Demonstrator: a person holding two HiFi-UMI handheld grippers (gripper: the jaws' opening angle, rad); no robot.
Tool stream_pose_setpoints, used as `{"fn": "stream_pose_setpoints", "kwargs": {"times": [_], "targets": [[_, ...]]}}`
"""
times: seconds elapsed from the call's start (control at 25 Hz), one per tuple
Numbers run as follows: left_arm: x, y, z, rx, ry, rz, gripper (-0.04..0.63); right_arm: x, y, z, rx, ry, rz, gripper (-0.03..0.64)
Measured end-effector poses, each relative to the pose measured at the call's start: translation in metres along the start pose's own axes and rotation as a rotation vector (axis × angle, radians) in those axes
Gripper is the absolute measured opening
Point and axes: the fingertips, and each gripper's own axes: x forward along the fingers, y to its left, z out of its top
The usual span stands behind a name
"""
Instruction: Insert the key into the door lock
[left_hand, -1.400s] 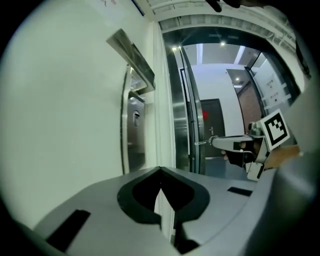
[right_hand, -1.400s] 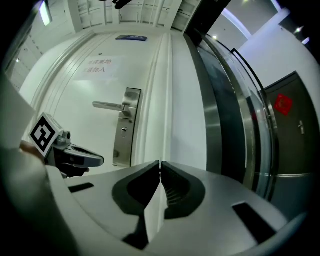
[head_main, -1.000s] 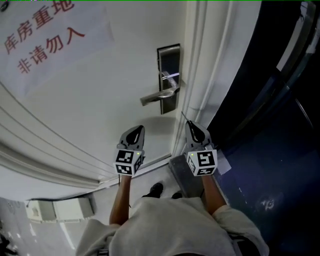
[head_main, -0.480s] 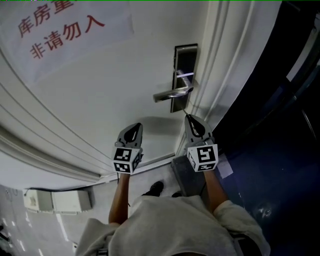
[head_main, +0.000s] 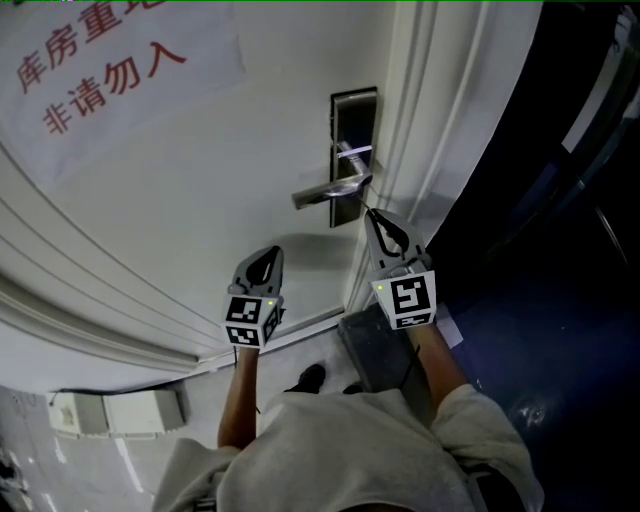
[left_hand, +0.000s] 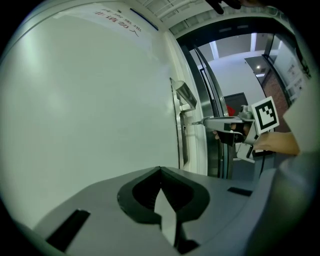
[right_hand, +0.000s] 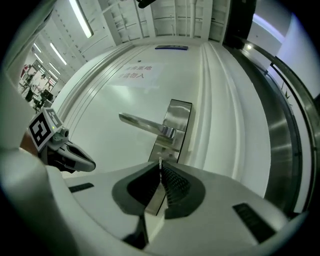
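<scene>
A steel lock plate (head_main: 353, 150) with a lever handle (head_main: 328, 190) sits at the white door's right edge. My right gripper (head_main: 370, 215) is shut on a thin metal key (right_hand: 160, 161) and holds it level just below the lever, close to the plate's lower end. In the right gripper view the key's tip points at the plate (right_hand: 172, 130) under the lever (right_hand: 142, 124). In the left gripper view the key (left_hand: 197, 122) stands just short of the plate's edge (left_hand: 176, 125). My left gripper (head_main: 270, 255) hangs lower left before the bare door, shut and holding nothing (left_hand: 160, 170).
A paper sign with red characters (head_main: 100, 70) is stuck on the door. The white door frame (head_main: 425, 150) borders a dark glass wall (head_main: 540, 250) on the right. A grey box (head_main: 375, 350) lies on the floor under my right hand, beside the person's shoe (head_main: 312, 378).
My right gripper has risen with the key and rolled a little, its tip now closer to the lock plate. The left gripper has stayed where it was.
</scene>
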Motion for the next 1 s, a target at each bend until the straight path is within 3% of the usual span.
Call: {"fn": "stream_pose_setpoints", "kwargs": {"times": [0.24, 0.8, 1.0], "targets": [[0.0, 0.001, -0.004, -0.01, 0.003, 0.0, 0.017, 0.005, -0.002, 0.001, -0.147, 0.017, 0.013, 0.031], [0.005, -0.003, -0.008, -0.018, 0.008, -0.014, 0.017, 0.007, 0.017, -0.014, -0.787, 0.082, 0.018, 0.031], [0.006, -0.002, -0.01, -0.02, 0.015, -0.013, 0.017, 0.01, 0.022, -0.019, -0.943, 0.084, 0.011, 0.031]]}}
